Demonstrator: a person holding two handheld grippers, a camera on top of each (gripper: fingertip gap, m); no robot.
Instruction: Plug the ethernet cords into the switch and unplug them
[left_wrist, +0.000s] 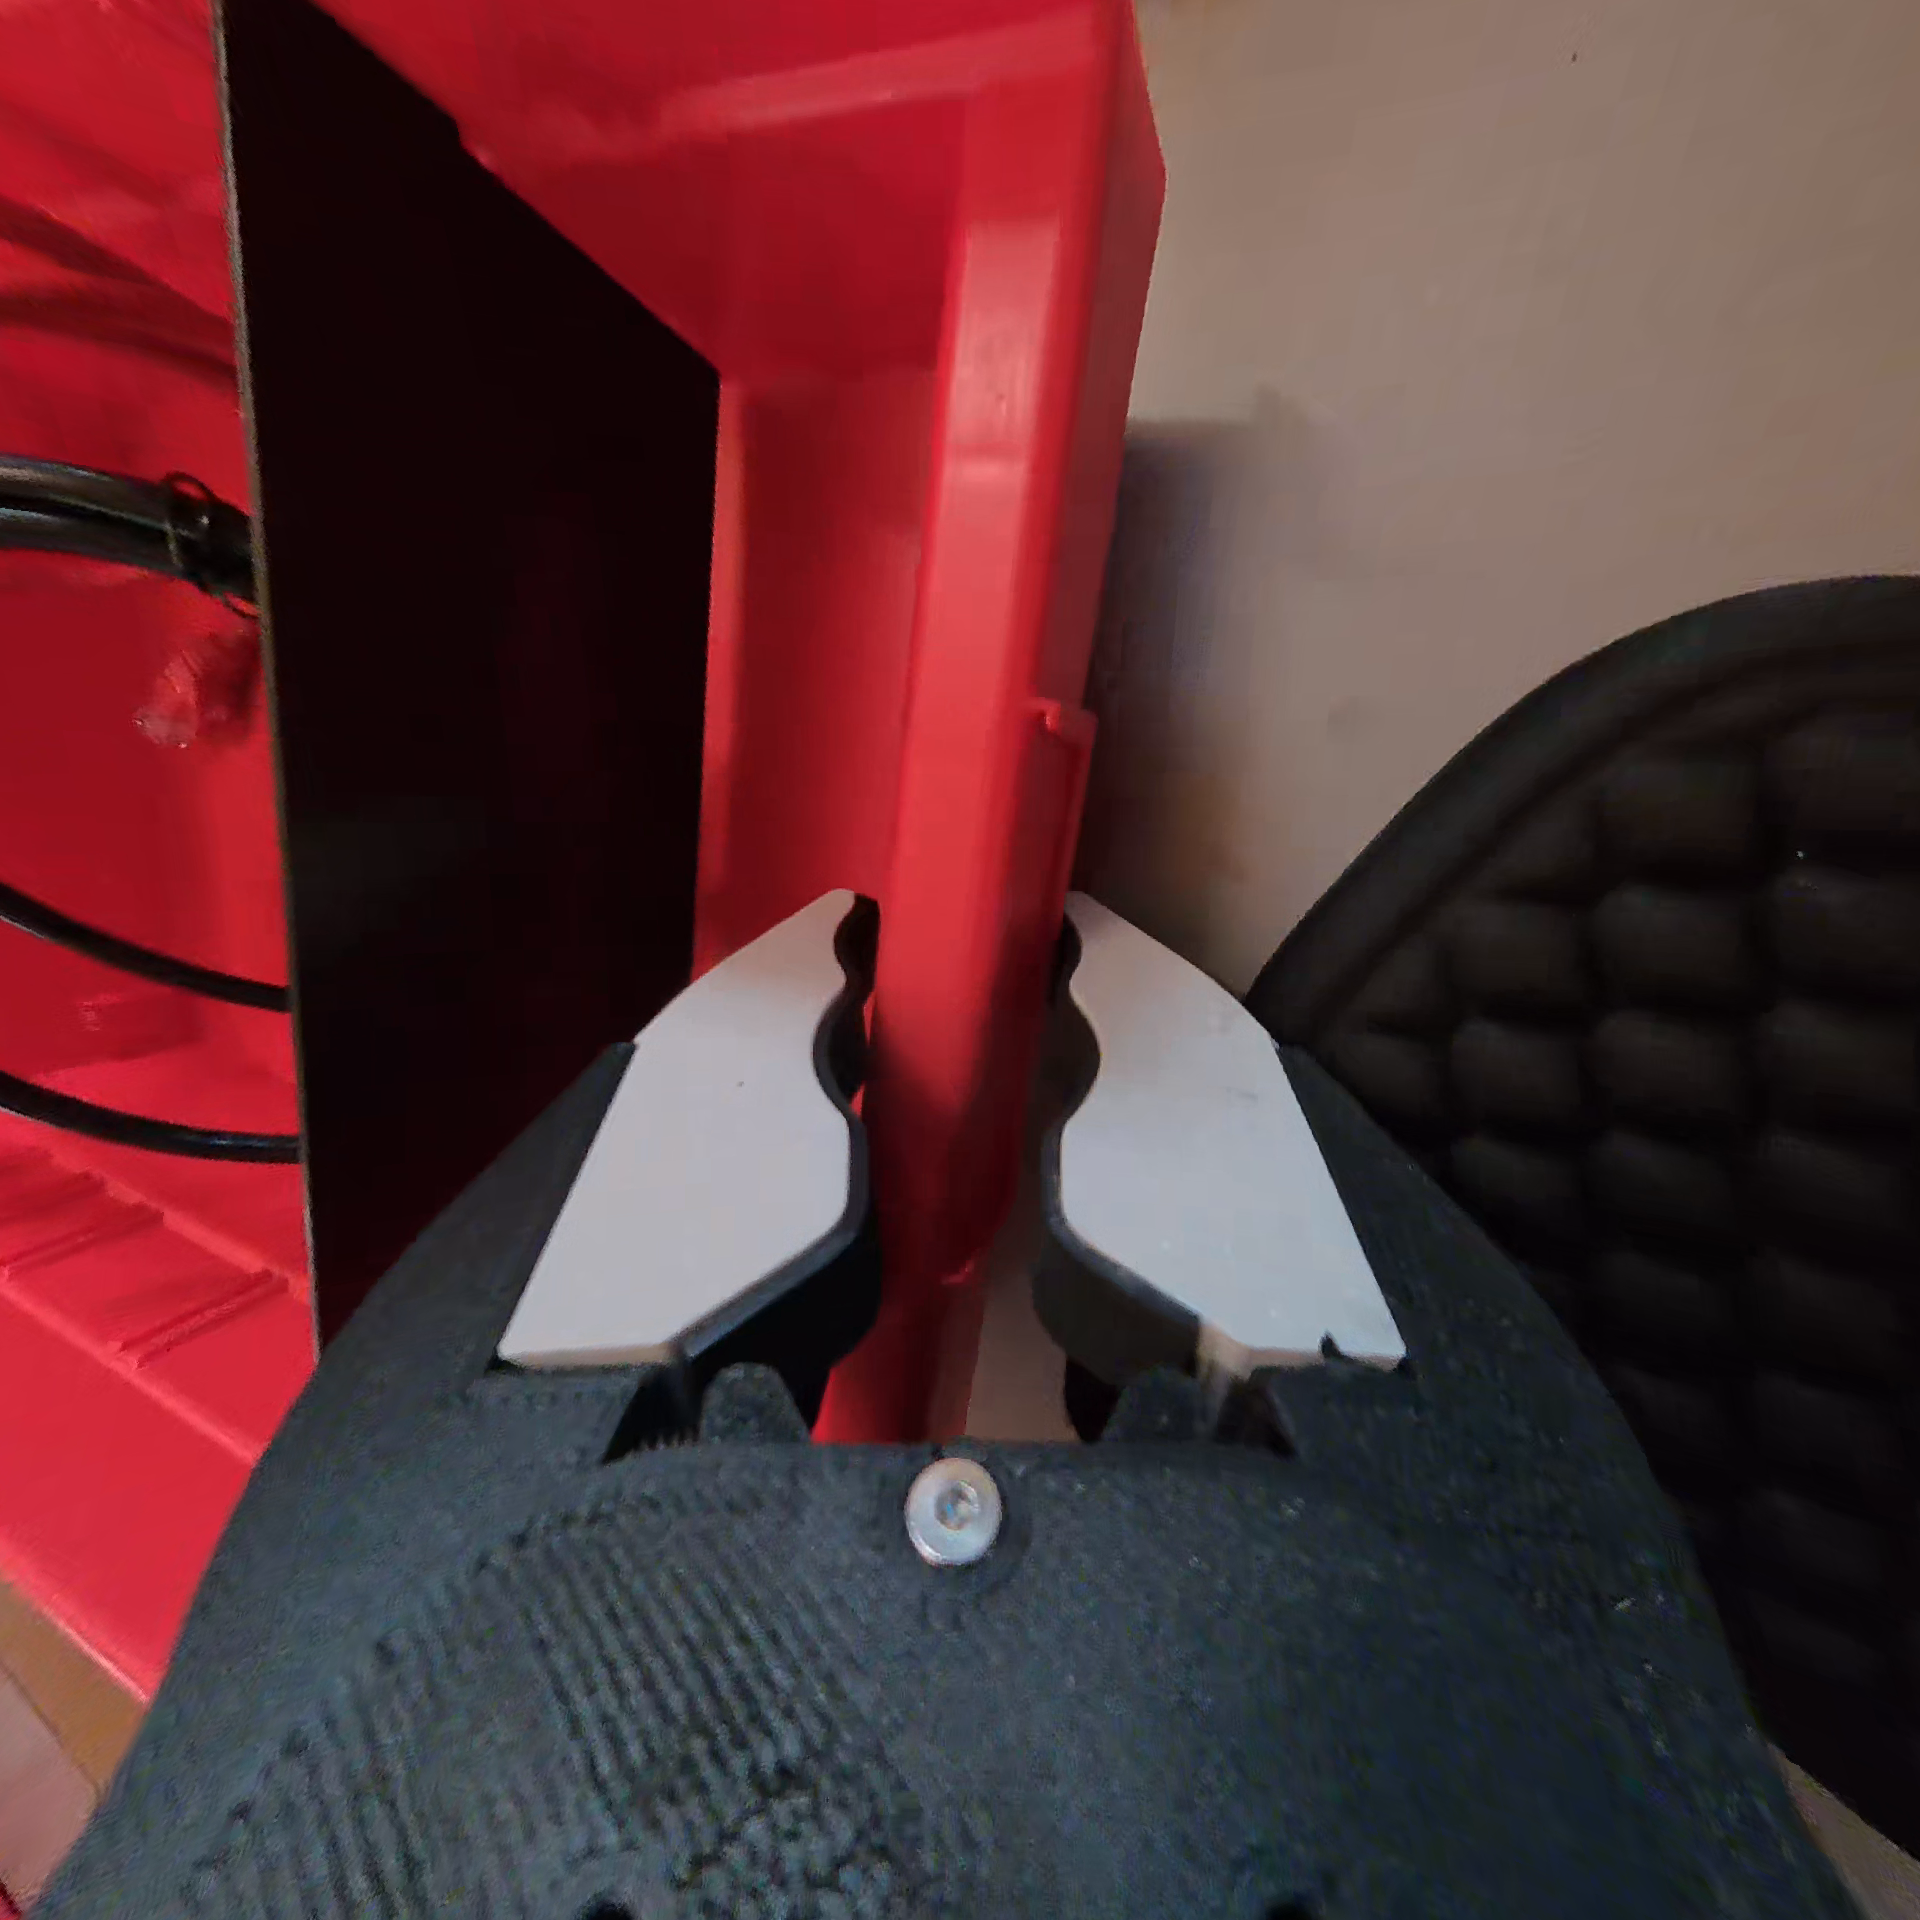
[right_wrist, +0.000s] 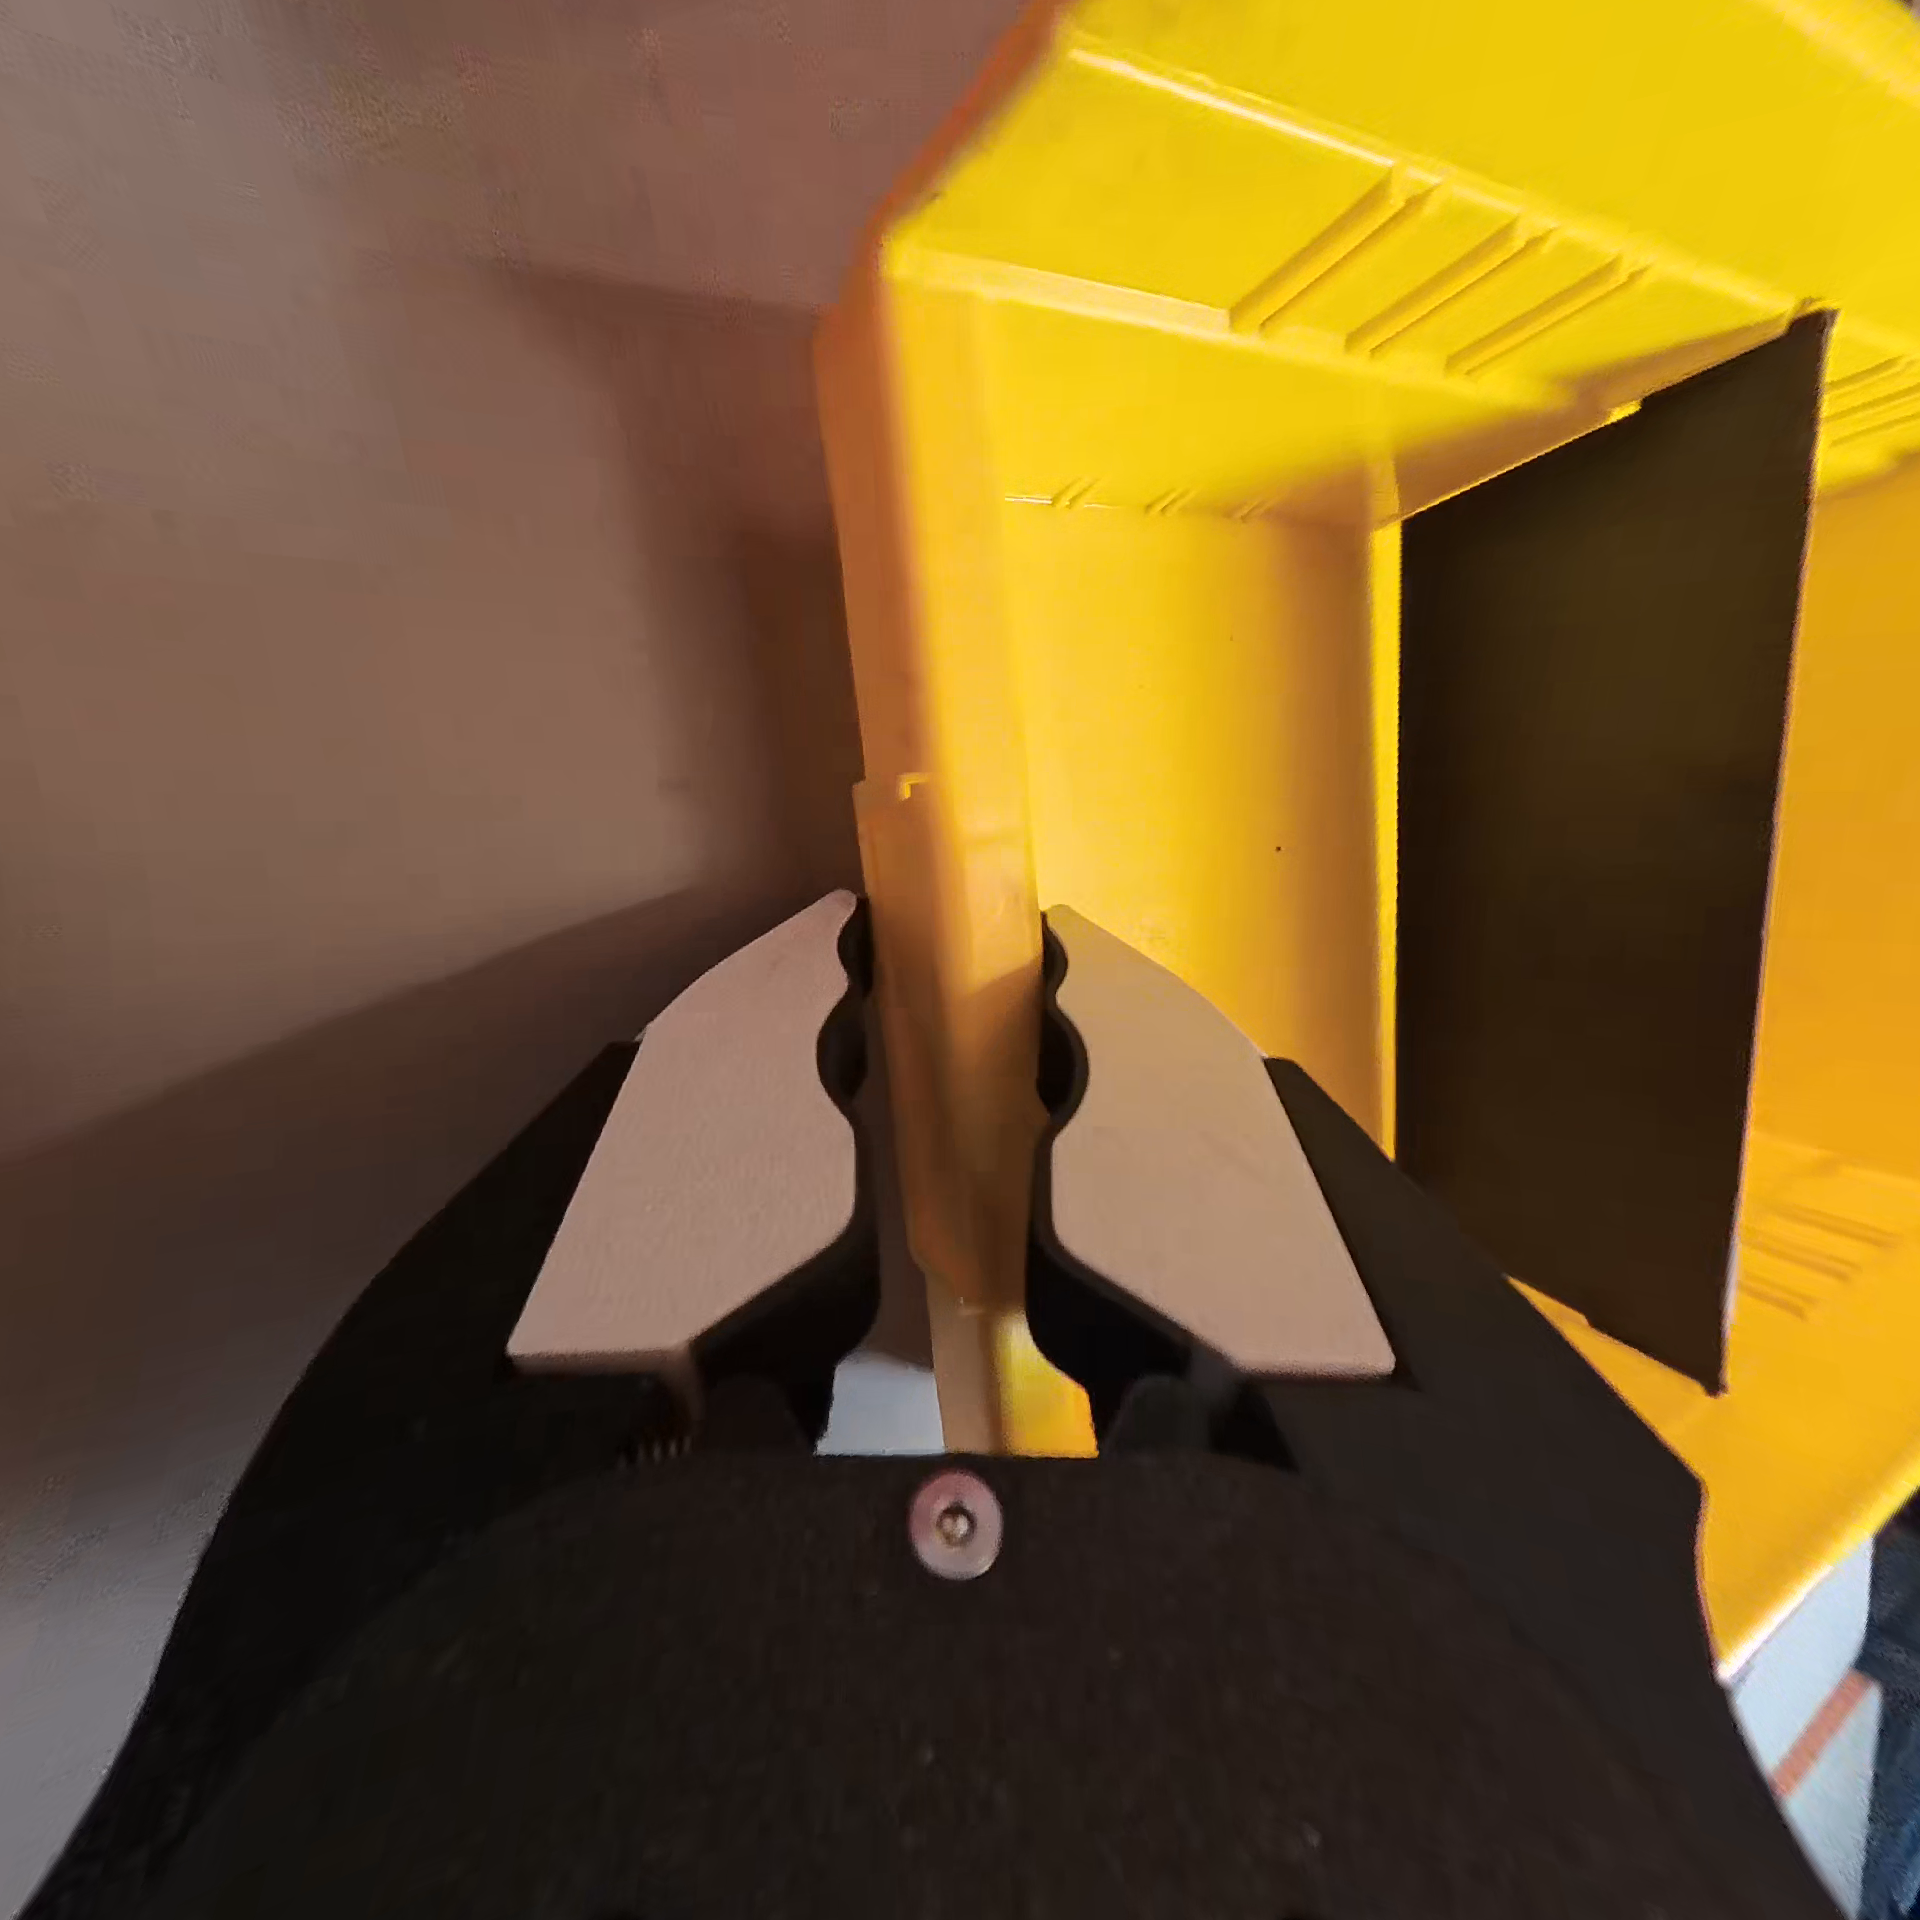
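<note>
1. Left wrist view: a plain beige wall (left_wrist: 1507, 312) fills the background on the right, with a black quilted cushion (left_wrist: 1662, 1039) curving in at the right edge.
2. A red plastic bin (left_wrist: 935, 416) takes up the left and centre, and a black divider panel (left_wrist: 468, 727) stands upright inside it.
3. Left of the panel, black ethernet cords (left_wrist: 94, 509) lie in the bin, bundled with a tie; a clear plug (left_wrist: 187, 696) on one cord hangs free against the red. The switch itself does not show in this view.
4. The left gripper (left_wrist: 966, 914) straddles the bin's side wall, its jaws drawn in on either side of the wall; the left finger (left_wrist: 717, 1164) sits against the red plastic, the right one close beside it.
5. Right wrist view: the same beige wall (right_wrist: 364, 520) covers the left half, somewhat blurred.
6. A yellow plastic bin (right_wrist: 1195, 727) occupies the right, with a dark divider panel (right_wrist: 1600, 831) upright inside it.
7. The right gripper (right_wrist: 951, 914) is closed onto the yellow bin's side wall, both fingers pressing on its rim. No cord shows here.
</note>
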